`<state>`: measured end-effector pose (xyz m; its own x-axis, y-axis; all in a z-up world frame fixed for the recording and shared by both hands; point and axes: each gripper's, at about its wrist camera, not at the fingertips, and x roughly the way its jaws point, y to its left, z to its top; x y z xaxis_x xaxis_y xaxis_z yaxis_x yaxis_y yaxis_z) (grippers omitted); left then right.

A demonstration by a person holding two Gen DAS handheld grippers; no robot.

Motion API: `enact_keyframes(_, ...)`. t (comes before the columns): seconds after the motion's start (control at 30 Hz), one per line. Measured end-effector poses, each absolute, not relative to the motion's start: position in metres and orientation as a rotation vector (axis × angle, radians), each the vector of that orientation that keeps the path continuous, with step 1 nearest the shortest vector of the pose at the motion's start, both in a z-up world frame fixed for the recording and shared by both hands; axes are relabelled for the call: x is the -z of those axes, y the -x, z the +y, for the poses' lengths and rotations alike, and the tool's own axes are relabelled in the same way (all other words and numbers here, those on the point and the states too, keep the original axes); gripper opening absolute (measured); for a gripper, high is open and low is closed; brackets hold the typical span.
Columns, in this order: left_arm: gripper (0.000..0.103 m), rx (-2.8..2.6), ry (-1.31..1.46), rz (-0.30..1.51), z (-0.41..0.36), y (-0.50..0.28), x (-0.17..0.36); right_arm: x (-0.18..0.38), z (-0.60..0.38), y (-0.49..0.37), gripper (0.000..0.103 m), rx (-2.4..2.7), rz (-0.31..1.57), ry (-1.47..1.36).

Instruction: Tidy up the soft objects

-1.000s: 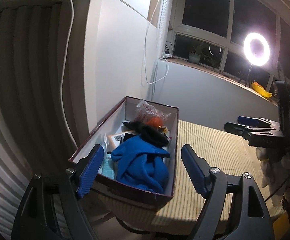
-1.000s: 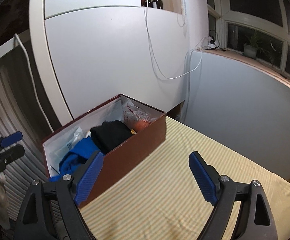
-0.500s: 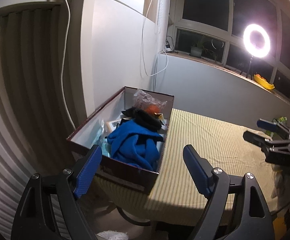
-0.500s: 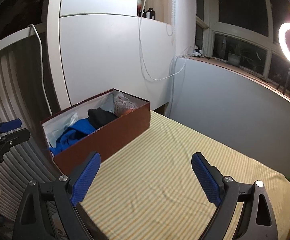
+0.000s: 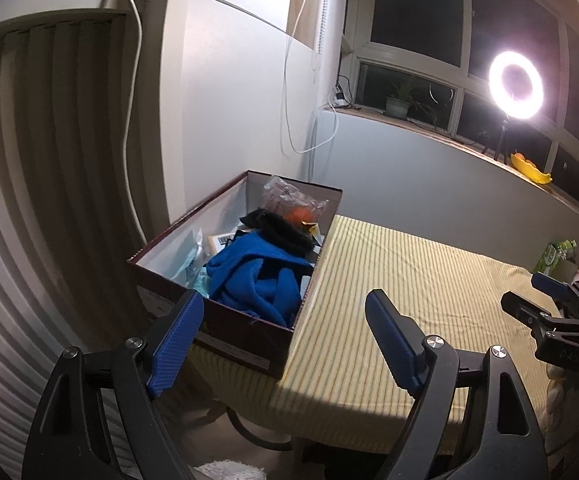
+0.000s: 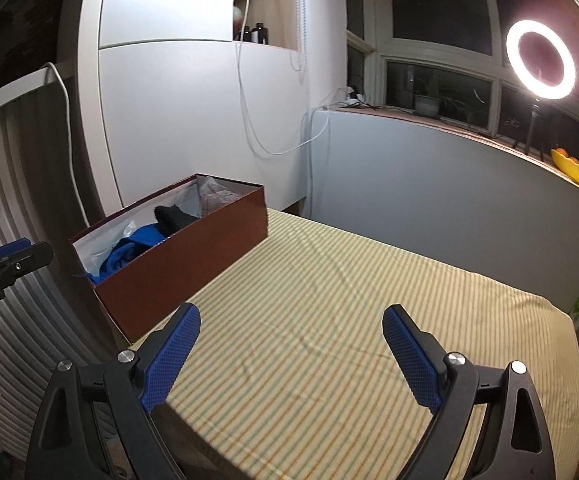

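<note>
— Left of centre in the left wrist view: box on the striped cloth, crammed with blue fleece, black cloth behind it, crinkly bag at the far end. Nothing soft left out on the stripes, by the look of both views.

— Lower frame: left gripper spread wide, empty, hanging short of the box's near corner. Same story lower down in the right wrist view: right gripper gaping, nothing between the pads, over bare cloth well apart from the box.

— So, probably tidying what is already inside, or done and backing away. Cannot tell which from this alone.

— If tidying: come down over the fleece from above, not from the side; near wall in the way otherwise. Pinch a thick fold at the middle of the heap, not the loose edge draped near the rim.

— Lift slowly, too. Fleece likely to drag the papers and packets under it. Worth steadying the box with the right, at the long brown wall, since cardboard looks light and sits at the table's corner.

— Keep clear of the bag; slippery, noisy, easy to snag.
</note>
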<state>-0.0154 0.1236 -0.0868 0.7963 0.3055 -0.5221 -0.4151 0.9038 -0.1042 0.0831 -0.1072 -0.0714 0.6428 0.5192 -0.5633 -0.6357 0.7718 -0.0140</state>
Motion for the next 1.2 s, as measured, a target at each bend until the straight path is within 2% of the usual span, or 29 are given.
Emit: enact_keyframes(1.2, 0.083, -0.394, 0.218, 0.525, 0.1158, 0.0145, 0.0869, 0.0795, -0.1091, -0.0881, 0.09, -0.665, 0.584, 0.224)
